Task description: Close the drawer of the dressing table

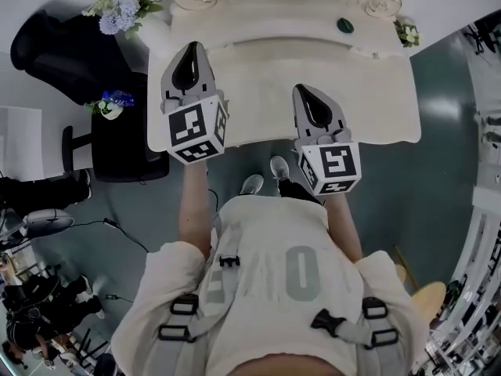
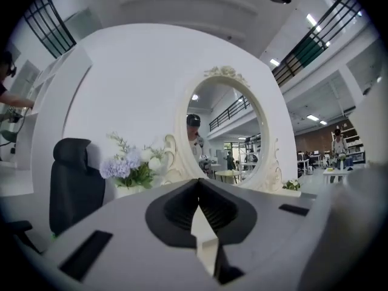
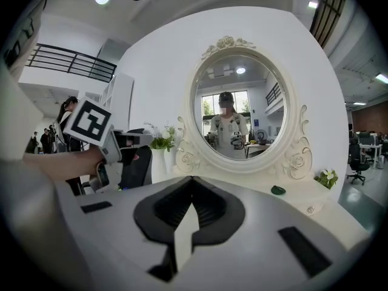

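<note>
The white dressing table point(image 1: 376, 108) stands in front of me, its oval mirror point(image 3: 240, 111) upright at the back. From above, no drawer sticks out past the table's front edge; the drawer front itself is hidden. My left gripper point(image 1: 190, 49) hovers over the table's left part, jaws shut with nothing between them, also seen in its own view point(image 2: 199, 182) aimed level at the mirror point(image 2: 227, 132). My right gripper point(image 1: 307, 91) hangs over the table's middle, equally shut and empty point(image 3: 192, 179). The left gripper point(image 3: 91, 129) shows at the left of the right gripper view.
A black chair point(image 1: 117, 143) stands left of the table. A vase of white and purple flowers point(image 1: 125, 6) sits at the table's back left, a small green object point(image 1: 345, 26) and a flower sprig point(image 1: 407, 34) at the back right. Cables point(image 1: 109, 229) lie on the floor.
</note>
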{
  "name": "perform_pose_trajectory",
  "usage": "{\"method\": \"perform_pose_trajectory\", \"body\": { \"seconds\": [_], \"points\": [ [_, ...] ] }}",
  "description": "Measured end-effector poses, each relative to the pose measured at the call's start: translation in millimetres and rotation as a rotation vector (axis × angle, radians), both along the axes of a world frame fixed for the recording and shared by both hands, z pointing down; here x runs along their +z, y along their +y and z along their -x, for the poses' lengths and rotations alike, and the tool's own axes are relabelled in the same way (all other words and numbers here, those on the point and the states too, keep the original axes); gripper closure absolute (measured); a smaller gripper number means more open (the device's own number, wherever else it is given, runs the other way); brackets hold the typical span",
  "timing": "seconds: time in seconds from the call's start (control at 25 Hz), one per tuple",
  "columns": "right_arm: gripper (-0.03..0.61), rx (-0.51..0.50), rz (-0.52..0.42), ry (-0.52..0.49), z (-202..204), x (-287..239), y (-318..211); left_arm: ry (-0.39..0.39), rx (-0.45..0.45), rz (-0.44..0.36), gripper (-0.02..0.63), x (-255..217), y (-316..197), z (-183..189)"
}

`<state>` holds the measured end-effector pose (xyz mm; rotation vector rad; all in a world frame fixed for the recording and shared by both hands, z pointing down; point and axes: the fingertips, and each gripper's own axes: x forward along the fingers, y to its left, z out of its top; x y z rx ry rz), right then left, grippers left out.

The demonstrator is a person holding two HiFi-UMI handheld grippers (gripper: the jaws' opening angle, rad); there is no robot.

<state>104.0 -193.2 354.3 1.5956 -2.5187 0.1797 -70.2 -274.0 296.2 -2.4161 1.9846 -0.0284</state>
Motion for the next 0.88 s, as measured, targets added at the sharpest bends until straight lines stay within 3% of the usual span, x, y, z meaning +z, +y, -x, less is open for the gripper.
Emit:
{"method": "perform_pose_trajectory", "body": {
  "seconds": [0.24,0.56,0.88],
  "points": [
    [0.569,-0.005,-0.036,-0.009,2.6,-12.6,-2.0,-0.001,0.012,-0.094,0.595,-18.0,53.8,-16.6],
    [0.569,0.012,-0.053,0.016,-4.3,-17.7,0.0,-0.003,0.074,-0.063,0.595,0.7,69.3,-40.1],
    [0.569,0.018,-0.053,0.009,-10.2,-17.5,2.3,0.002,0.076,-0.061,0.595,-0.9,64.9,-40.8]
  ]
}}
